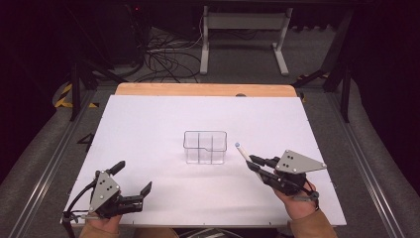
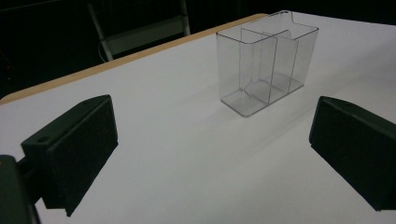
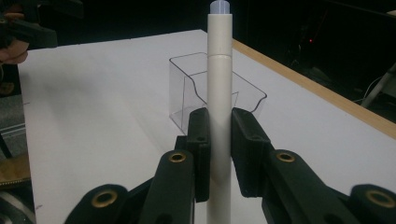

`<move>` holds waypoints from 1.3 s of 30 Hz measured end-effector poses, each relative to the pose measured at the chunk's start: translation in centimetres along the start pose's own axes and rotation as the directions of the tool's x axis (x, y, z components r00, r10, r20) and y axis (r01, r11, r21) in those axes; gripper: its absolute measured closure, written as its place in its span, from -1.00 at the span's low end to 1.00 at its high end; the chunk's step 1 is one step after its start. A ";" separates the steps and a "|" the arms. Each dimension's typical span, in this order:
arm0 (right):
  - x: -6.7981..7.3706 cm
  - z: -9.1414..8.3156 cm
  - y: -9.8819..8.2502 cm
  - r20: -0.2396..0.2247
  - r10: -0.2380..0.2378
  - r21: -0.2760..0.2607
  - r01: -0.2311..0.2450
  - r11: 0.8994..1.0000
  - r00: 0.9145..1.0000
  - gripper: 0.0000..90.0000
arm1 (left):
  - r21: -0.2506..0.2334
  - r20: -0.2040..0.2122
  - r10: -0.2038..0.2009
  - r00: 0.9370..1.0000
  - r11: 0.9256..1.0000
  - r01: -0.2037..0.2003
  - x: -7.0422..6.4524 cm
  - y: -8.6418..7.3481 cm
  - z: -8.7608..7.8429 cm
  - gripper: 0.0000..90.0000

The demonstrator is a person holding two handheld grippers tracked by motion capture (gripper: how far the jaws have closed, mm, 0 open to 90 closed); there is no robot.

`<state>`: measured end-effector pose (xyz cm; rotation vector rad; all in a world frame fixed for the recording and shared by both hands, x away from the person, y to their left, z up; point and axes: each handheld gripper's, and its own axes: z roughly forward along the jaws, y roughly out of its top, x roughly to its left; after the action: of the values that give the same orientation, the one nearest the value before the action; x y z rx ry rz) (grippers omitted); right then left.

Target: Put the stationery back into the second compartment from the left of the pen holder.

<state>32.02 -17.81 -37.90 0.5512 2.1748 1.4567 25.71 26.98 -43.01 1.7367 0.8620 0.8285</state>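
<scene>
At frame centre, high view: a clear plastic organiser [image 1: 205, 147] is seen standing upright on the white table [image 1: 148, 129], divided into compartments, nothing seen inside.
Table: white sheet laid over a wooden board [image 1: 205, 89], whose edge is shown along the far side, upper middle of the frame.
Left gripper: seen at lower left of the high view [image 1: 132, 176], held in a hand [image 1: 101, 223] at the bottom edge; jaws are spread wide apart, nothing is held between them.
Left gripper view: both black jaws are shown at the left and right edges with bare table between; the organiser [image 2: 267, 60] is seen in the upper right, well apart from the jaws.
Right gripper: seen at lower right of the high view [image 1: 253, 163], held in a hand [image 1: 297, 206] at the bottom edge; jaws are closed on a white pen [image 1: 242, 151].
Pen: gripped across its lower barrel; pale rounded tip is pointed toward the upper left of the high view, ending just right of the organiser, not touching it.
Right gripper view: pen [image 3: 219, 93] is shown vertical at frame centre, clamped between the pads; the organiser [image 3: 187, 88] is seen behind it.
Background: grey floor, cables [image 1: 163, 57] and a white table frame [image 1: 242, 34] are seen at the top of the high view.
</scene>
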 end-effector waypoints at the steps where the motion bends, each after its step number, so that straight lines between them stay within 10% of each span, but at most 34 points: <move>1: 0.0 0.0 0.0 0.002 0.001 -0.007 -0.001 1.000 1.000 0.74 | -0.001 0.000 0.002 1.000 1.000 -0.002 0.0 0.0 0.0 -0.96; 21: -0.6 0.1 0.1 0.003 0.091 -0.070 -0.091 0.993 0.996 0.74 | 0.001 -0.001 -0.004 1.000 1.000 0.004 0.0 0.0 0.1 -0.96; 39: -1.5 2.5 3.9 -0.005 0.051 -0.107 -0.051 0.993 0.999 0.74 | 0.000 0.000 -0.002 1.000 1.000 0.002 0.0 0.0 0.1 -0.96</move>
<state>34.91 -15.40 -34.91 0.5713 2.0847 1.5910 25.80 26.99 -43.04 1.7357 0.8640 0.8270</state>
